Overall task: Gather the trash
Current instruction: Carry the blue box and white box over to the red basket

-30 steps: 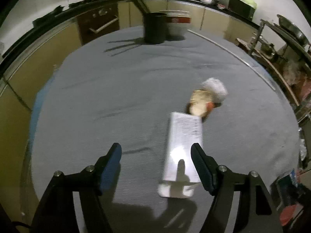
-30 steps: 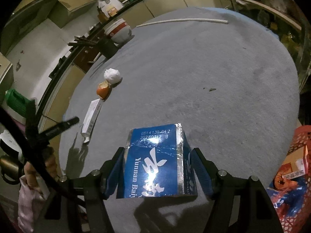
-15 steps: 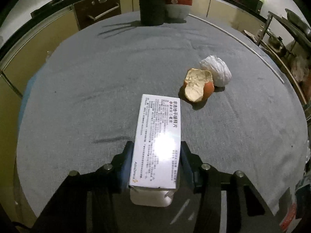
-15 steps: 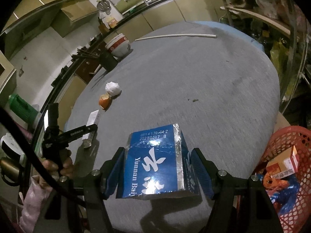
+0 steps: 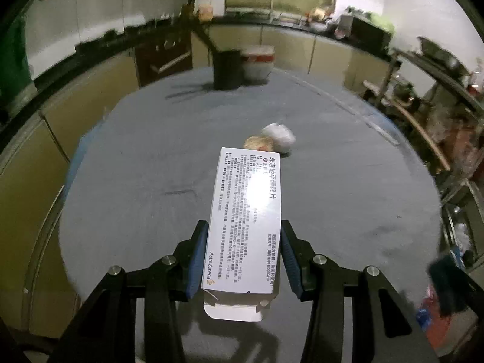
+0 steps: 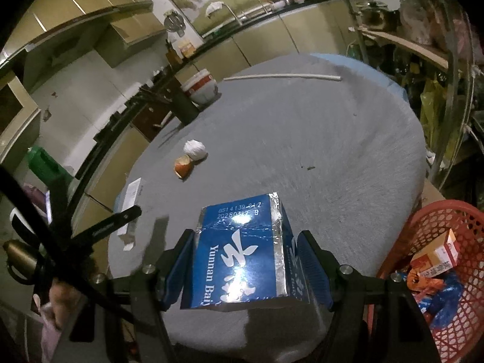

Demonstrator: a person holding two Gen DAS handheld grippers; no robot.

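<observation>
While our left gripper (image 5: 242,260) clamps one long white printed carton (image 5: 246,220) above the grey cloth table (image 5: 136,157), our right gripper (image 6: 246,267) pinches one glossy blue foil-edged box (image 6: 242,251) beside the table, near one red mesh basket (image 6: 435,220).

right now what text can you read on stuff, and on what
"AstraZeneca": white box in left gripper; its Chinese print is too small to read.
"Yunnan Bai", cut off: blue box in right gripper.
"20280317 B": blue box top; the line above is blurred.
</observation>
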